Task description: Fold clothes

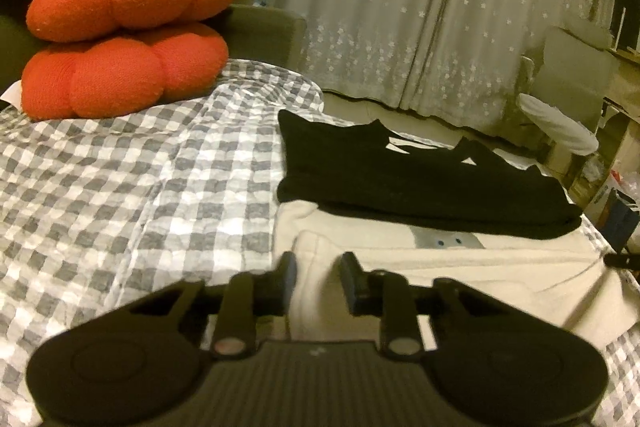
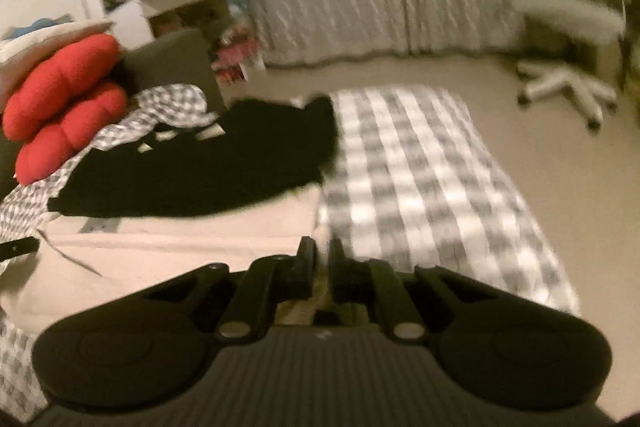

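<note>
**Cream garment's near edge, a gripper at each end**

Seen from the left wrist, the cream garment [image 1: 440, 267] lies flat on the checked bedspread [image 1: 120, 187], its long axis running left to right across the frame, with a folded black garment [image 1: 400, 179] resting on its far part. The left gripper [image 1: 318, 275] sits at the cream cloth's left near corner, pointing down and away; its jaws stand a little apart with cream fabric showing in the gap, but whether the pads press on the cloth I cannot tell. Two red cushions [image 1: 120, 43] sit well off to the far left.

Through the right wrist, which is blurred, the same cream garment [image 2: 180, 247] spreads away to the left of the right gripper [image 2: 322, 259]. That gripper sits at the cloth's right near edge, where cream meets the bedspread [image 2: 420, 187]. Its jaws are nearly closed, and a sliver of pale fabric seems caught between them, so I judge it clenched on the cream garment's edge. The fold probably goes from this near edge away toward the black garment [image 2: 220, 163], both hands lifting together.
</note>
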Action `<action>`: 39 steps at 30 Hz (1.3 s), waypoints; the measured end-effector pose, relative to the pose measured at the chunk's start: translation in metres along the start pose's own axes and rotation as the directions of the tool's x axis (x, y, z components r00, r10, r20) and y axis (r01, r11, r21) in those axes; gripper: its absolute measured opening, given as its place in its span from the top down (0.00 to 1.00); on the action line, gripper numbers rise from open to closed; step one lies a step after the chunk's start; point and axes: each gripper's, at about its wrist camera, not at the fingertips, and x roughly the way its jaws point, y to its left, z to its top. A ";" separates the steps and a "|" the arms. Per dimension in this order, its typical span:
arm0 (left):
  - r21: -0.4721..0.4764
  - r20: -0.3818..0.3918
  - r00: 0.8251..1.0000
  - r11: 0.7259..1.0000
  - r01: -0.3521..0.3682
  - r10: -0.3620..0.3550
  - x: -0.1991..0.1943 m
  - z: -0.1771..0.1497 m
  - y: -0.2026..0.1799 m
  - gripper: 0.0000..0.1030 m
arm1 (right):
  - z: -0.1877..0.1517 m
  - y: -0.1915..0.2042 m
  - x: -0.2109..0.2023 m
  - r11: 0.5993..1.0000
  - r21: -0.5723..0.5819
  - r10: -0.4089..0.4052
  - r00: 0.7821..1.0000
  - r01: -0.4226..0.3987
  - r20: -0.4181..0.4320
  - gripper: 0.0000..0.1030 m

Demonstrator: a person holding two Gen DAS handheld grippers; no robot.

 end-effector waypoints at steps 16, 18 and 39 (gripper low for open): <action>0.023 0.141 0.990 0.999 -0.024 0.020 -0.023 0.004 -0.004 0.96 | 0.002 0.012 -0.010 0.997 -0.068 0.027 0.997 -0.022 0.069 0.91; 0.015 0.180 0.983 0.999 -0.032 0.029 -0.030 0.005 -0.002 0.96 | 0.003 0.015 -0.018 0.995 -0.093 0.038 0.993 -0.028 0.115 0.91; 0.033 0.171 0.971 0.984 -0.178 0.170 -0.013 0.003 -0.004 0.86 | 0.004 0.030 0.006 0.984 -0.169 -0.035 0.991 0.056 0.126 0.75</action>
